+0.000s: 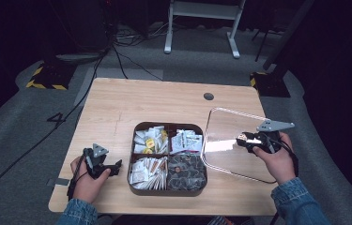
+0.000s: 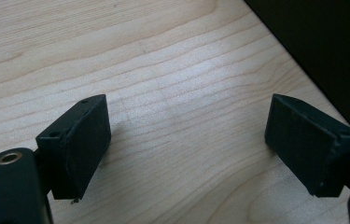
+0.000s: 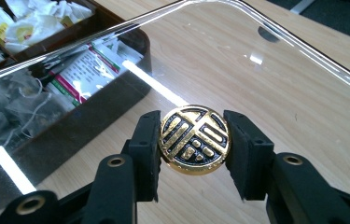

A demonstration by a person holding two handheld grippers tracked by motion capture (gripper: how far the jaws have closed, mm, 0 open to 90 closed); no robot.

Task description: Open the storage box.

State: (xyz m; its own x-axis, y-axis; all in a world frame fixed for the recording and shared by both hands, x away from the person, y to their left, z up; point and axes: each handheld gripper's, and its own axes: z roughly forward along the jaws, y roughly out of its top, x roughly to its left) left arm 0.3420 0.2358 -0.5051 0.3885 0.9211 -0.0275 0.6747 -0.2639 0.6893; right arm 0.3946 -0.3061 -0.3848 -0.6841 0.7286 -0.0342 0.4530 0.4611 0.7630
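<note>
A dark brown tray [image 1: 166, 125] with four compartments of tea bags and sachets sits mid-table. Its clear lid [image 1: 232, 124] is to the right of it, with the near-left edge over the tray's right rim. My right gripper [image 1: 245, 139] is shut on the lid's round gold-and-black knob [image 1: 242, 138]. In the right gripper view the two pads [image 3: 147, 140] press on either side of the knob [image 3: 195, 140], and the clear lid [image 3: 266, 70] spreads out beyond them. My left gripper [image 1: 116, 167] rests left of the tray, open [image 2: 186, 140] over bare wood with nothing between its jaws.
The wooden table [image 1: 117, 108] has bare room behind and to the left of the tray. A round cable hole [image 1: 208, 96] lies near the far edge. Through the lid I see the tray's wall [image 3: 93, 112] and sachets. Grey carpet, cables and a white stand surround the table.
</note>
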